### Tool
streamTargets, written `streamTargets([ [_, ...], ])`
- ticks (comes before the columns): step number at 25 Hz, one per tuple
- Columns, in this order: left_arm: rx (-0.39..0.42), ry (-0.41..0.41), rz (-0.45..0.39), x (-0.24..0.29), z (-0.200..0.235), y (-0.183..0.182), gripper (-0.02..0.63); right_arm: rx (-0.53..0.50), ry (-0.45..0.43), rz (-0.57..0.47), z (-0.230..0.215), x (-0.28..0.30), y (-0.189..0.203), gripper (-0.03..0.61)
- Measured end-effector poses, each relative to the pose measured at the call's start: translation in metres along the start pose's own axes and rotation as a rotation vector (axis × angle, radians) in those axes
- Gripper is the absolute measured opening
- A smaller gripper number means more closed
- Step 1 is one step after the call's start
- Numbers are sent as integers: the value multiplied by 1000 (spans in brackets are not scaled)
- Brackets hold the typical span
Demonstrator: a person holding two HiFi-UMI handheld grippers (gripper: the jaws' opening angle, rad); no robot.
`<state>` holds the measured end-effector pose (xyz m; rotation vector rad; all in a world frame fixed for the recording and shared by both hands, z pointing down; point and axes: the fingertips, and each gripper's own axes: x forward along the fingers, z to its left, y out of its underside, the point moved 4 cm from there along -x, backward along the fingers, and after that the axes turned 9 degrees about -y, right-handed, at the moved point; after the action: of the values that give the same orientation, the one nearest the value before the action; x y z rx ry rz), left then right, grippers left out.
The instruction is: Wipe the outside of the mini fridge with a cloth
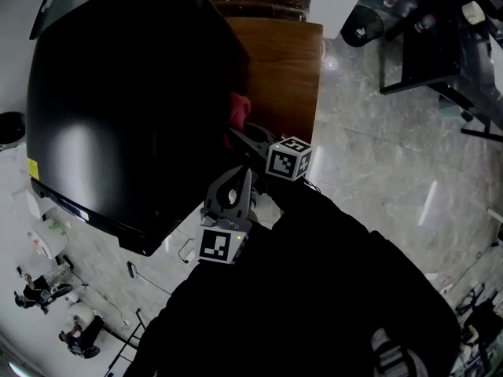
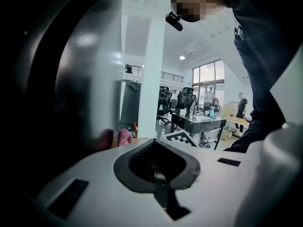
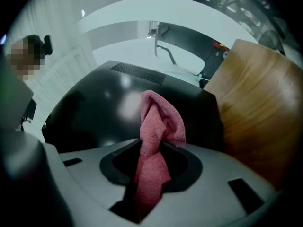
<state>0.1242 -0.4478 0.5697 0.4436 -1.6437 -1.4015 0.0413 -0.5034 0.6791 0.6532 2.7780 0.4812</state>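
My right claw (image 1: 245, 138) is clenched on the pink cloth (image 3: 156, 141), which bunches up out of its jaws, right up at the black fridge (image 1: 118, 108) straight ahead of it. I cannot tell whether the two touch. A wooden table (image 3: 260, 112) stands just to that claw's right. My left claw (image 1: 234, 188) sits just behind the right one, jaws together on nothing, the fridge close on its left

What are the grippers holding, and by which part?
The right gripper pinches the pink cloth by a bunched fold; the left gripper is shut and empty.
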Motion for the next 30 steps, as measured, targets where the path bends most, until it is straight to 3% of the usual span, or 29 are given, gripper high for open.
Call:
streamTargets([
  [3,15,-7,0,11,-2,-4,5,68,1,-81,-10,3,-15,121],
  [13,35,-30,-30,51,1,-25,5,94,56,-214,-57,24,-86,121],
  [17,15,-17,-75,60,-6,-42,5,85,99,-268,-72,32,-109,121],
  [21,-14,29,-54,53,-18,-49,5,73,110,-282,-78,33,-127,121],
  [25,-64,113,-22,30,-31,-68,5,-66,56,-206,-35,11,-148,121],
  [30,-41,234,-30,-28,-47,-100,5,-361,63,26,61,-38,-143,121],
])
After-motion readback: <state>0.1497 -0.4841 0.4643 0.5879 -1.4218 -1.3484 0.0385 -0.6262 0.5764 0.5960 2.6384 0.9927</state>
